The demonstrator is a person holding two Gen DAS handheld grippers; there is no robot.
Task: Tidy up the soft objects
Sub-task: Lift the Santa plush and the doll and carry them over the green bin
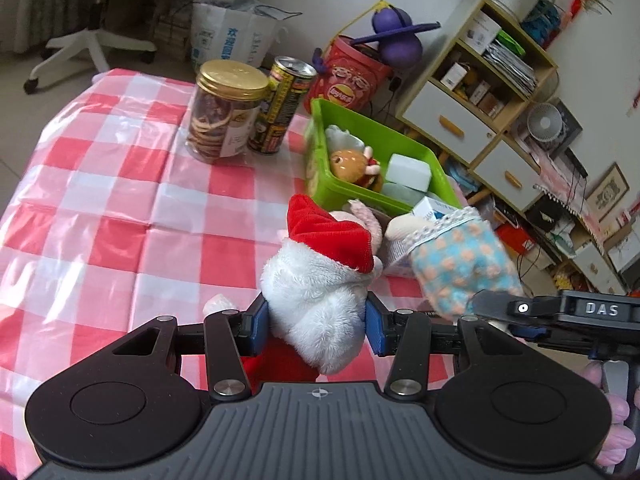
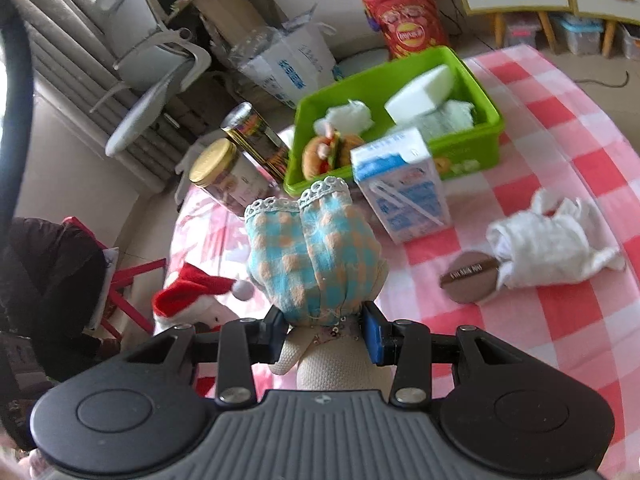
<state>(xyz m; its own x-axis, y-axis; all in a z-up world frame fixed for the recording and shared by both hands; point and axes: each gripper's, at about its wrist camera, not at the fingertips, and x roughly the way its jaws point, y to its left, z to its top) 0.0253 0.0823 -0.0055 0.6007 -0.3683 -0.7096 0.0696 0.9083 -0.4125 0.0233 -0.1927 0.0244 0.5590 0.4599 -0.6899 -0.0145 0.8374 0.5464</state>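
Two toys clamped: left gripper (image 1: 316,322) Santa plush (image 1: 320,280), right gripper (image 2: 325,330) doll (image 2: 316,256), legs forward.

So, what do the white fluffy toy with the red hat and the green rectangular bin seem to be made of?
White fluffy toy with the red hat: plush synthetic fur, matte, with loose fuzzy pile; the hat looks like velvety fabric. Green rectangular bin: probably moulded plastic, smooth and slightly glossy, with thin rigid walls.
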